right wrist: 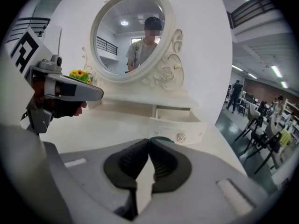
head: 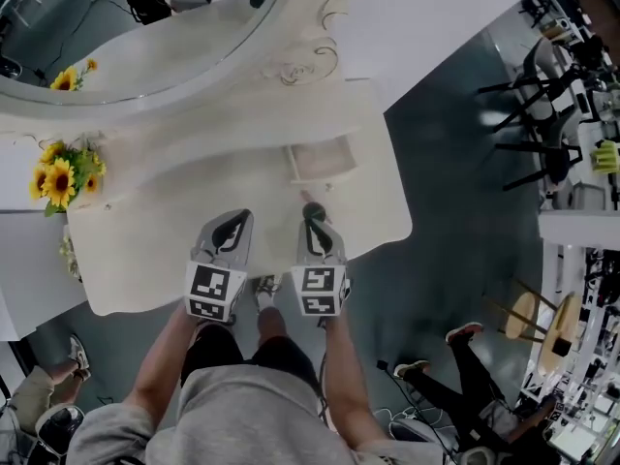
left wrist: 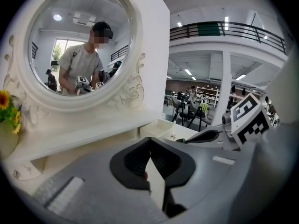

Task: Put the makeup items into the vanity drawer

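Note:
The cream vanity table [head: 184,201] has its small drawer [head: 326,160] pulled open on the right, below the oval mirror [head: 145,37]. My right gripper [head: 310,211] hovers just in front of the drawer and is shut on a small dark green makeup item [head: 312,205]. Only a green edge of that item [right wrist: 162,139] peeks past the fingertips in the right gripper view, with the drawer front [right wrist: 180,129] close behind it. My left gripper [head: 235,219] hangs beside it over the tabletop, jaws shut with nothing visible between them. The left gripper view shows the open drawer [left wrist: 161,129] ahead to the right.
A bunch of sunflowers [head: 63,177] stands at the table's left end. The table's front edge [head: 252,279] runs just under both grippers. Dark chairs [head: 538,95] and another person's legs [head: 455,356] are on the floor to the right.

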